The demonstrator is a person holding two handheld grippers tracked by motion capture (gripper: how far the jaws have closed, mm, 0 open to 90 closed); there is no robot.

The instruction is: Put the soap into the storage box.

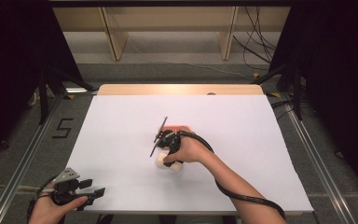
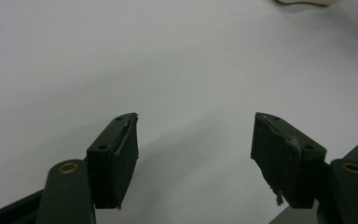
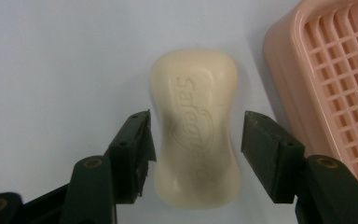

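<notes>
Right gripper (image 1: 161,140) over cream soap (image 1: 170,163) beside pink dish (image 1: 179,127), left gripper (image 1: 91,189) at white table's (image 1: 121,121) near-left corner

Cream soap bar (image 3: 196,128), pink grid-patterned soap dish (image 3: 334,88), white table (image 3: 60,60).

Both grippers are black. The left gripper (image 1: 98,191) carries a grey three-cornered plate (image 1: 67,175); brass-ringed screws sit behind its worn pads (image 2: 121,154). A black cable (image 1: 242,198) trails behind the right gripper (image 1: 161,140).

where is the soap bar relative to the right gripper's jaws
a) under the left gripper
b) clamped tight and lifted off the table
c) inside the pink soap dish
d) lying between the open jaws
d: in the right gripper view the soap bar lies flat on the white table between the open jaws of the right gripper, beside the pink soap dish.
</notes>
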